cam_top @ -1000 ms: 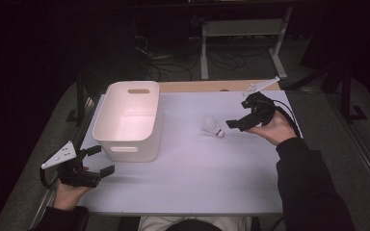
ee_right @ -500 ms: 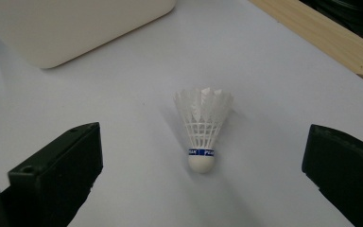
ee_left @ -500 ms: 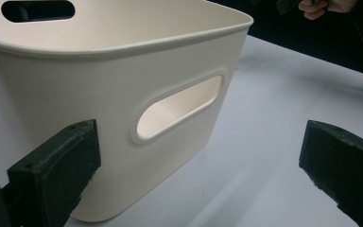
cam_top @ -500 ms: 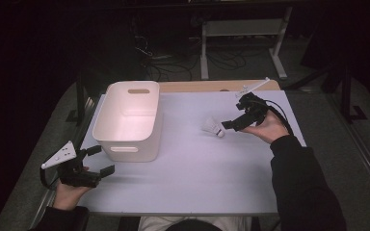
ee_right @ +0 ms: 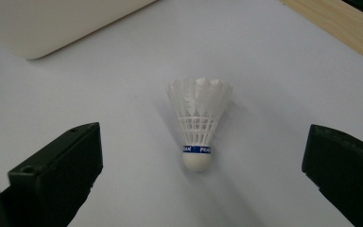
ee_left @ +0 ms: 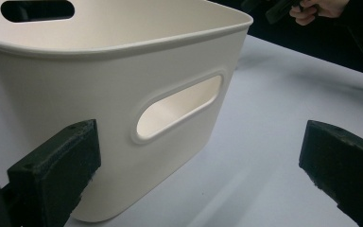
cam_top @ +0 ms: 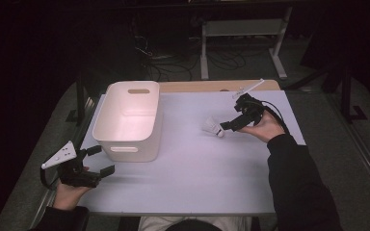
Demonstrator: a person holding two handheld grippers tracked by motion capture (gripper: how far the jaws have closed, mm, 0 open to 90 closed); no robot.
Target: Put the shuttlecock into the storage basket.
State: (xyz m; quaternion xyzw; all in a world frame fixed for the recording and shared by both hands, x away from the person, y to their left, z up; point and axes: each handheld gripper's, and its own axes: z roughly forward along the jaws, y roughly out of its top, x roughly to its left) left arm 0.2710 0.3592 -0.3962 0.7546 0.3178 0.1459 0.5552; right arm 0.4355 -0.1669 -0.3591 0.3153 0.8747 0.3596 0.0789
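A white shuttlecock [cam_top: 213, 127] [ee_right: 198, 124] lies on the pale table, its cork end with a blue band toward my right gripper [cam_top: 227, 126] [ee_right: 198, 189]. That gripper is open, just to the shuttlecock's right, with the cork lying between and slightly ahead of its jaws. A white plastic bin [cam_top: 130, 120] [ee_left: 123, 80] with handle slots stands at the table's left. My left gripper [cam_top: 99, 160] [ee_left: 198, 175] is open near the front left corner, facing the bin's near end with nothing between its jaws.
The table [cam_top: 197, 173] has a wooden strip [cam_top: 197, 86] along its far edge. Beyond it are a dark floor with cables and a metal frame [cam_top: 241, 29]. The person's right sleeve [cam_top: 294, 183] crosses the right front of the table.
My right gripper has moved left and down toward the shuttlecock, closing the distance. The left gripper and the bin have stayed put.
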